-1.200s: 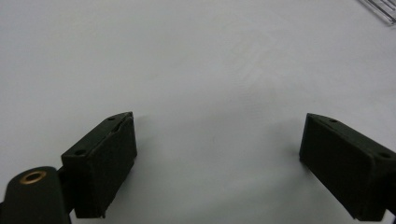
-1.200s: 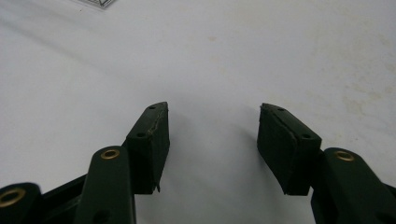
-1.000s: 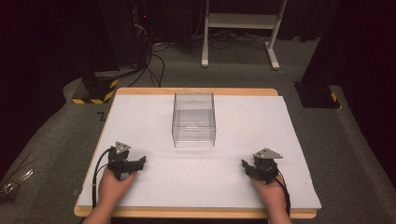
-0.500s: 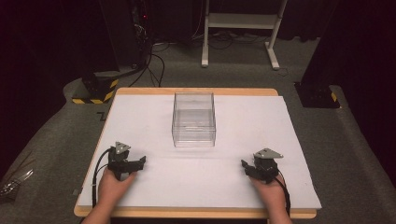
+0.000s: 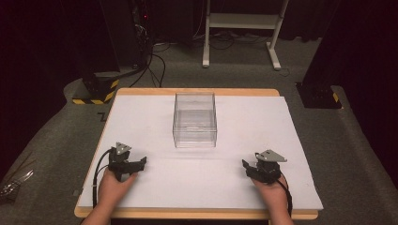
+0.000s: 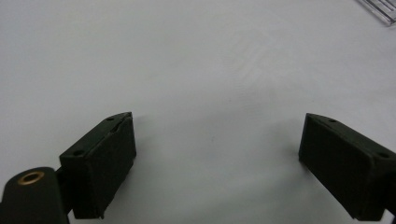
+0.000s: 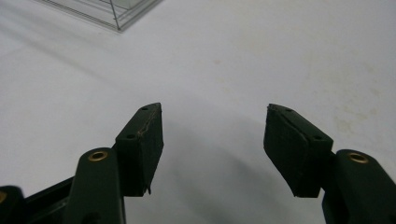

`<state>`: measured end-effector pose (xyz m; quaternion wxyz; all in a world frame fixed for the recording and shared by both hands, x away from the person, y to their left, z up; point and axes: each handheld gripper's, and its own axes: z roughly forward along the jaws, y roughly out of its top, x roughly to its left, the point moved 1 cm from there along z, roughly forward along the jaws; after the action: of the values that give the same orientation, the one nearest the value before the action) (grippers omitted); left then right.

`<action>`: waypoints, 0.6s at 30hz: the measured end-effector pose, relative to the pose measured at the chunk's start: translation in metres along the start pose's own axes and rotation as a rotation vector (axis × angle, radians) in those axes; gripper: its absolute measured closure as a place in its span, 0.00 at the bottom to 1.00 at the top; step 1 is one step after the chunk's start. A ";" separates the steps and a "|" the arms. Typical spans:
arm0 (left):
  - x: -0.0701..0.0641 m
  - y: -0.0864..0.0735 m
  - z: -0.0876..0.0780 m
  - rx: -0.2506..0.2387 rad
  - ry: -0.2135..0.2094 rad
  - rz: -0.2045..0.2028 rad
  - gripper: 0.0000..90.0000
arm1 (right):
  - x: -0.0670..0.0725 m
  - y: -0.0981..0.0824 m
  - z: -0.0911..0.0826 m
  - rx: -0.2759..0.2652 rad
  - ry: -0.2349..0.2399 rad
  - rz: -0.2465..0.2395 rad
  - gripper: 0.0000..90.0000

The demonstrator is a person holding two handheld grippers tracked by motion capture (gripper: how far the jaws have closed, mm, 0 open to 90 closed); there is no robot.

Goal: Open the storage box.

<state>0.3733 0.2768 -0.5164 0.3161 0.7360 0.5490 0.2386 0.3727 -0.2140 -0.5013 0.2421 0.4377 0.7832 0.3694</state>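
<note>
A clear plastic box (image 5: 195,120) stands open-topped in the middle of the white table sheet (image 5: 244,117). My left gripper (image 5: 141,161) rests on the sheet at the near left, held by a hand, jaws wide apart with bare sheet between them (image 6: 217,126). My right gripper (image 5: 246,165) rests at the near right in the other hand, open too, nothing between its jaws (image 7: 214,112). The box's corner shows at the top right of the left gripper view (image 6: 380,8) and at the top left of the right gripper view (image 7: 107,11).
The wooden table edge (image 5: 197,213) runs along the front. Beyond the table lie floor cables (image 5: 152,56), a white stand's legs (image 5: 239,28), black posts with yellow-black striped bases (image 5: 96,91) and a dark base at the right (image 5: 319,96).
</note>
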 end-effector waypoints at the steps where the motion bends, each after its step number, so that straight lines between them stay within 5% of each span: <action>1: 0.000 0.000 0.000 0.000 0.000 0.000 0.13 | 0.001 0.001 -0.001 -0.010 0.003 -0.009 0.41; 18: 0.000 0.000 0.000 0.002 -0.001 0.000 0.13 | 0.017 0.006 -0.002 -0.048 0.053 0.005 0.32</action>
<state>0.3733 0.2769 -0.5163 0.3157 0.7363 0.5493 0.2377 0.3661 -0.1981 -0.4958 0.2309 0.4240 0.7790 0.4002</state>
